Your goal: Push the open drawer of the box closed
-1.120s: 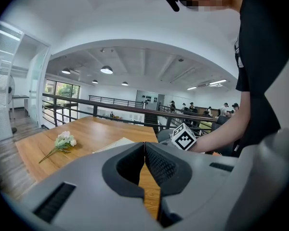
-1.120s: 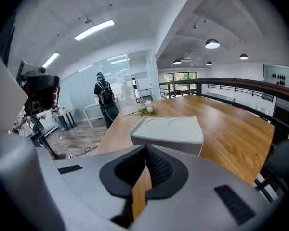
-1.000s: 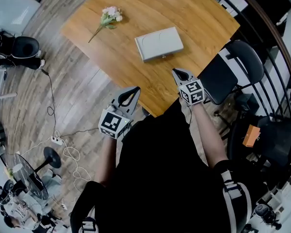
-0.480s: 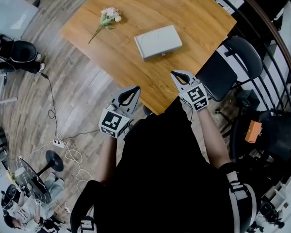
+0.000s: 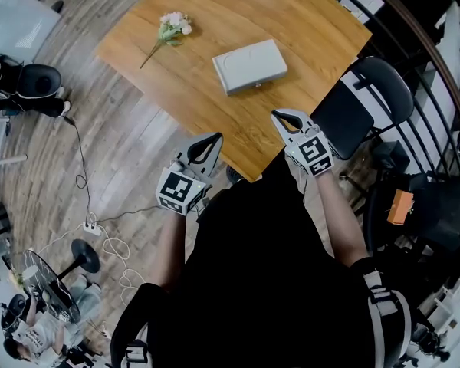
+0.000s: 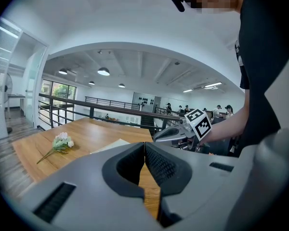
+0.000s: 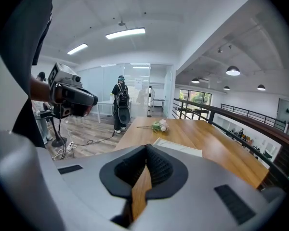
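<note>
A flat white box lies mid-table on the wooden table, with a small knob on its near side. I cannot tell how far its drawer stands out. My left gripper hovers shut and empty off the table's near-left edge. My right gripper is shut and empty over the near edge, a short way from the box's knob side. The box shows beyond the right gripper's meeting jaws. In the left gripper view the box lies past the gripper's closed jaws.
A sprig of pale flowers lies at the table's far left. A black chair stands by the right edge, with a railing beyond. Cables and a power strip are on the floor at left. A person stands far off.
The right gripper has drifted slightly toward the right and the view has shifted a little. The left gripper and the box stay where they were.
</note>
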A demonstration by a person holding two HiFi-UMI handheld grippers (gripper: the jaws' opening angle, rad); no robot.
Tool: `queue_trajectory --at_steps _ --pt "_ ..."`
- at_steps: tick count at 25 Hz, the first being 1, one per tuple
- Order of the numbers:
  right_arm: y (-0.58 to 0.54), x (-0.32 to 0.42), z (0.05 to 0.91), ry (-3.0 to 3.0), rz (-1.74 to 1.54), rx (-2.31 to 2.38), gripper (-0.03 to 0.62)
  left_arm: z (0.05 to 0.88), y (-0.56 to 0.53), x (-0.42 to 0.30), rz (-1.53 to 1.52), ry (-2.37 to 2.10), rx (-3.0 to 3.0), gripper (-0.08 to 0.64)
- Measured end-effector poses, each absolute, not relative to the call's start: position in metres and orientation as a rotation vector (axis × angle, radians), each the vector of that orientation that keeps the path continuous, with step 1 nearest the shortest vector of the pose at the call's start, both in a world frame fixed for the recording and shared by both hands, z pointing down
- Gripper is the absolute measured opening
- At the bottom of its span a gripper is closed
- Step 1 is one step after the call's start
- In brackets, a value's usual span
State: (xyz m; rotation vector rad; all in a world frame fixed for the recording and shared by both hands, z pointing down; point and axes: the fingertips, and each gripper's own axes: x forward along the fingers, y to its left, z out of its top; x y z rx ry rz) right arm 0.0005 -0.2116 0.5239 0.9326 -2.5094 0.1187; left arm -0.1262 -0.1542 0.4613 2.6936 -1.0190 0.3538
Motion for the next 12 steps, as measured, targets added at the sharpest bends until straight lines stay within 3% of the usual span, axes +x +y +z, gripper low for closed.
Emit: queue_trajectory --at_steps 12 --pt "-0.198 0.002 0.516 -2.524 0.130 0.929 0.015 0.457 -0.153 -0.121 0.354 -1.016 2.698 0.023"
